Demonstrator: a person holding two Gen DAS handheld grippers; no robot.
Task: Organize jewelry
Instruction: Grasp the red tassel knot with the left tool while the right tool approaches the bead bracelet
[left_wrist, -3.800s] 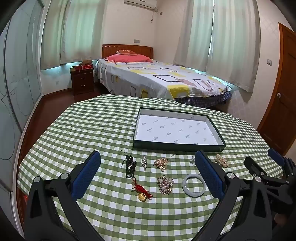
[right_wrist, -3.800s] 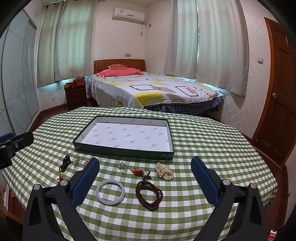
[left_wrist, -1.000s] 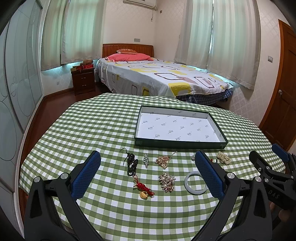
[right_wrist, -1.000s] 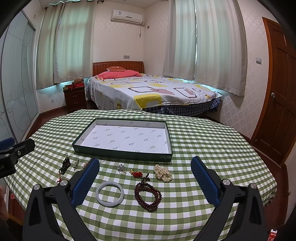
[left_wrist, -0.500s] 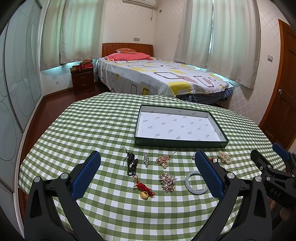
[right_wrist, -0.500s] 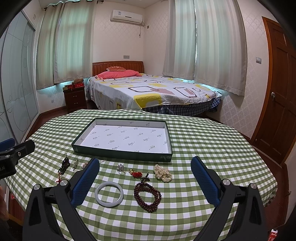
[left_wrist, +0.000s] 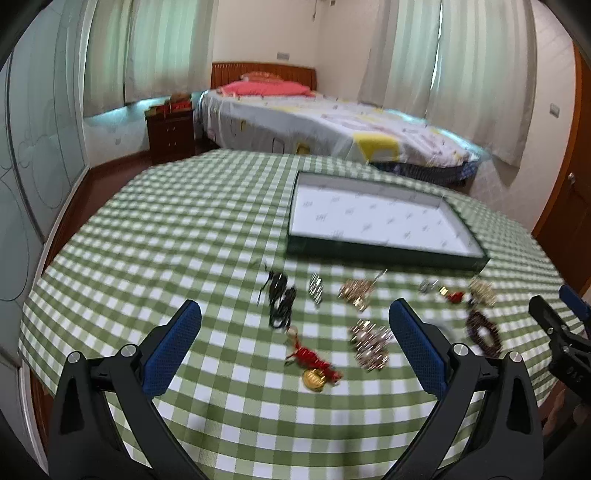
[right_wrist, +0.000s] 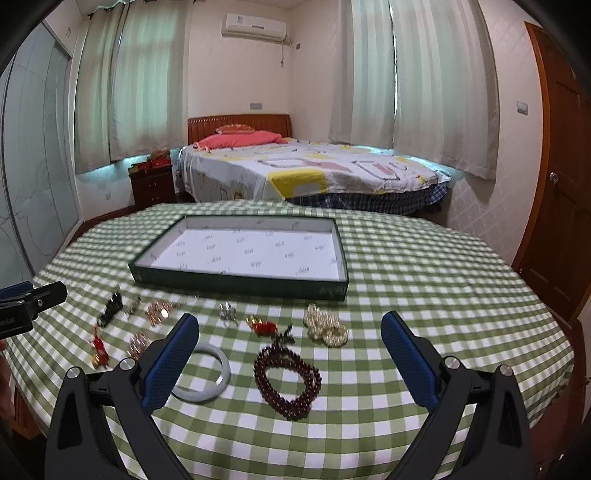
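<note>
A dark green tray with a white lining sits empty on the checked table. In front of it lie several pieces of jewelry. My left gripper hangs open above a red tassel charm with a gold coin, a black cord piece and a gold cluster. My right gripper is open over a dark red bead bracelet, with a white bangle partly behind its left finger and a pearl bracelet beyond.
The round table carries a green-and-white checked cloth. A bed stands behind it, a wooden nightstand at the back left and a wooden door on the right. The right gripper's tip shows in the left wrist view.
Both grippers have moved forward and lower toward the jewelry, and the left view has shifted so the dark bead bracelet shows at its right. Both stay open.
</note>
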